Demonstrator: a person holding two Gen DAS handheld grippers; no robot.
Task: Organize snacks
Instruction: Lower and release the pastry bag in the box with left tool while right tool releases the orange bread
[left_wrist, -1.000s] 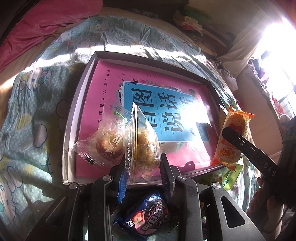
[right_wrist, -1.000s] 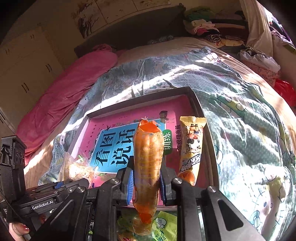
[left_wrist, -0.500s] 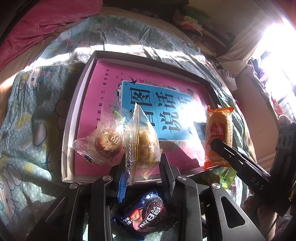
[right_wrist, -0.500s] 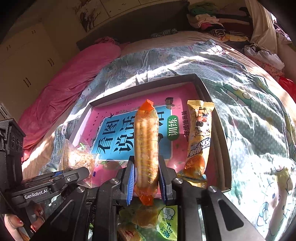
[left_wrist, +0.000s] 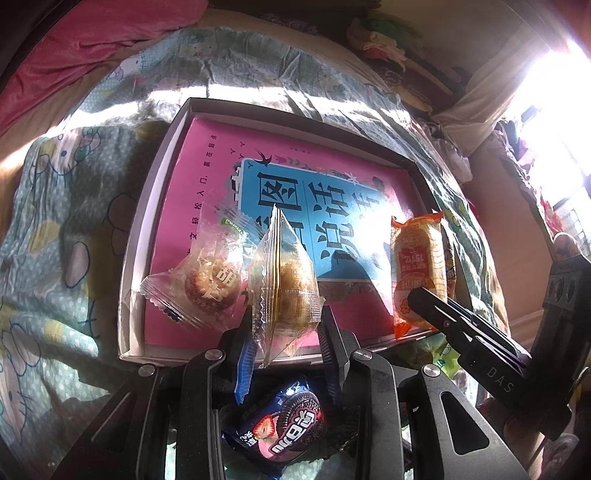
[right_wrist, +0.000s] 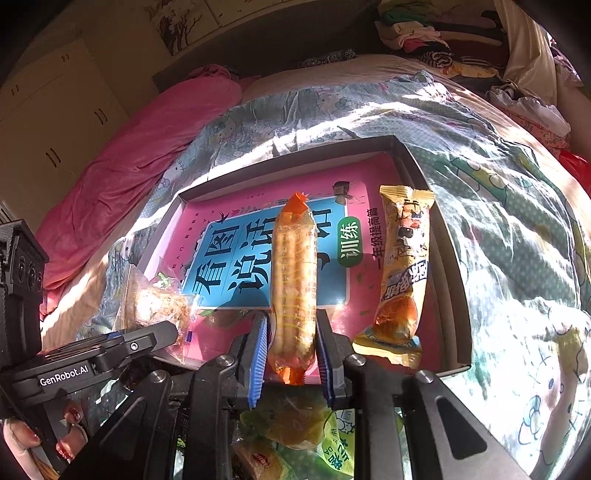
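Note:
My left gripper is shut on a clear-wrapped pastry, held on edge over the near rim of a shallow box lined with a pink and blue book. A second clear-wrapped pastry lies in the box's near left corner. My right gripper is shut on a long orange snack pack, held over the box's near right part; it also shows in the left wrist view. A yellow snack bar lies in the box along its right wall.
The box sits on a patterned quilt on a bed, with a pink blanket behind. An Oreo-style pack lies below my left gripper. Green and yellow snack packs lie below my right gripper. Clothes are piled at the back right.
My right gripper has carried the orange pack forward and left, from the box's right edge to over its inside. My left gripper with the pastry has stayed almost still.

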